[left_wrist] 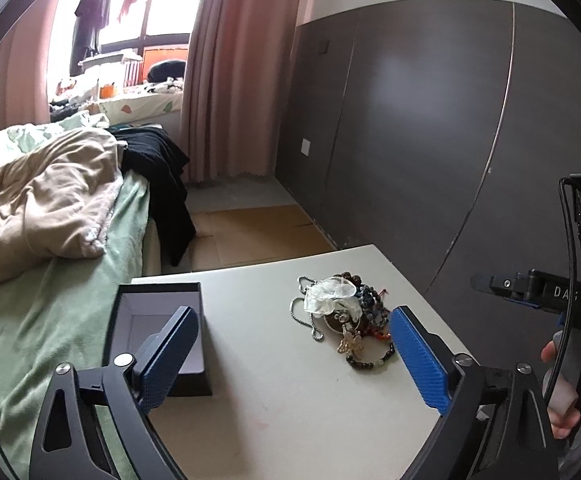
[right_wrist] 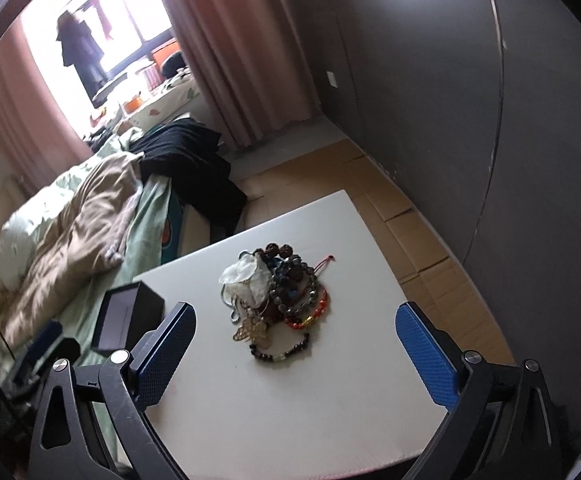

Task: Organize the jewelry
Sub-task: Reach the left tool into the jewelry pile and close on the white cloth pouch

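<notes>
Because the jewelry pile (right_wrist: 276, 296) lies tangled right of the open box (left_wrist: 158, 336) on the counter (right_wrist: 290, 400), the left tool (left_wrist: 290, 354) and the right tool (right_wrist: 296, 346) both stand wide, holding nothing.

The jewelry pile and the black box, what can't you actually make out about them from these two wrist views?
- Jewelry pile: the strands overlap, so neither view gives a piece count; a crumpled clear bag covers some.
- Black box: in the left wrist view the left gripper finger hides part of its pale interior; in the right wrist view it is seen too obliquely to tell whether it holds anything.
- Table: its near edge is cut off in both views.
</notes>
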Available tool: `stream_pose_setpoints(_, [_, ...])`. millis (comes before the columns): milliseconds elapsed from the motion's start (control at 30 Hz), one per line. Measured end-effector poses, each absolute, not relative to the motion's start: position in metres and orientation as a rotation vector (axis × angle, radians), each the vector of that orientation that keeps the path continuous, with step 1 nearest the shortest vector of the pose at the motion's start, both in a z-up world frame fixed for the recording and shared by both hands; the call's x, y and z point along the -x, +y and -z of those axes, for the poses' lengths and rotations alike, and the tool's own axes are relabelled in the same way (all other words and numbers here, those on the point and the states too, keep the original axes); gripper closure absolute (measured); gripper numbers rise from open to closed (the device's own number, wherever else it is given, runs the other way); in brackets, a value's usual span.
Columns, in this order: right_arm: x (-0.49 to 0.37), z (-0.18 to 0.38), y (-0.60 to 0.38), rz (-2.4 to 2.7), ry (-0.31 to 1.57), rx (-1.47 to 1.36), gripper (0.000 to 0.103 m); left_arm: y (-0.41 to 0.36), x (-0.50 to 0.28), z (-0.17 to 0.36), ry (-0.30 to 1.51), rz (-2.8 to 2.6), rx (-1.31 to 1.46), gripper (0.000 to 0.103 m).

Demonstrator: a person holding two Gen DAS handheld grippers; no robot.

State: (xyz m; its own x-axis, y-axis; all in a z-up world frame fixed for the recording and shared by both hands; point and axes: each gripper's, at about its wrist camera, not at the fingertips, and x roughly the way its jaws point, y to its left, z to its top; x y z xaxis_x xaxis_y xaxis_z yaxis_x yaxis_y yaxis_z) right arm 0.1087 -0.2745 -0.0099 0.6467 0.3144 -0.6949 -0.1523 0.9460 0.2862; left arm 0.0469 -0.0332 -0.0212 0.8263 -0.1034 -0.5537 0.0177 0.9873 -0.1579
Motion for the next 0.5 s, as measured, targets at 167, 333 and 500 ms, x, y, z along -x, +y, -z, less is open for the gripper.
stream_pose_setpoints(167, [-0.127, 0.02, -0.278, -0.244, 0.853, -0.254, 0.002, -0.04, -0.072, 0.031, 0.625, 0.074, 0.185, 0.022])
stream_pose_setpoints(333, [-0.15, 0.037, -0.283, -0.236, 0.917, -0.316, 0.01, -0.051, -0.095, 0.042, 0.649, 0.097, 0.19, 0.022])
stream_pose_setpoints(500, [-0.165, 0.05, -0.287, -0.232, 0.953, -0.373, 0.017, -0.059, -0.116, 0.055, 0.674, 0.117, 0.193, 0.023])
